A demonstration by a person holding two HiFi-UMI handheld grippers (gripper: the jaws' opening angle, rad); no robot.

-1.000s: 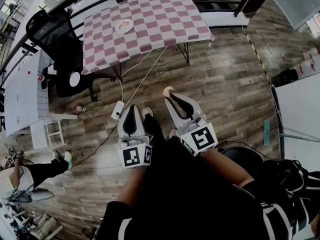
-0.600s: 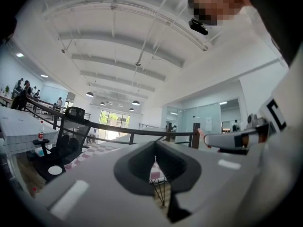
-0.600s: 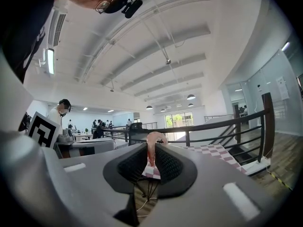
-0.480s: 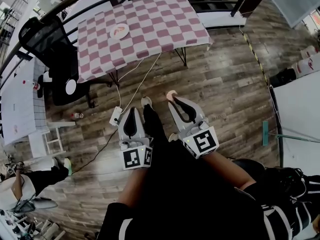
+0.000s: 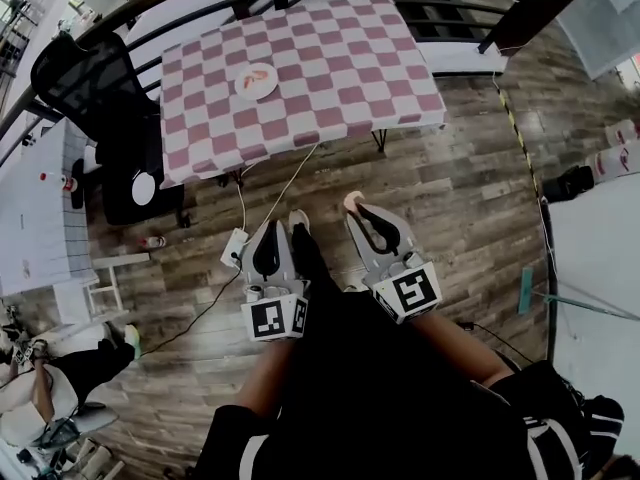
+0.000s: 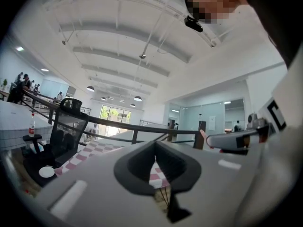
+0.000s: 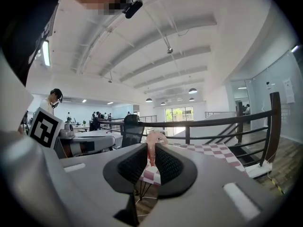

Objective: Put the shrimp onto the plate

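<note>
Pinching the shrimp (image 5: pixel 349 200) at its jaw tips, the right gripper (image 5: pixel 356 211) needs a steady squeeze; the left gripper (image 5: pixel 271 226) rides beside it, jaws together on nothing. The plate (image 5: pixel 243 88) waits well ahead on the checked table (image 5: pixel 340 68).

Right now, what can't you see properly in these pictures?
- What lies on the plate: in the head view it is too small, and only an orange smudge shows.
- The shrimp: in the right gripper view its lower part is hidden between the right tool's pads.
- The table: in the right gripper view it is mostly hidden behind that tool's body, so no plate shows there.
</note>
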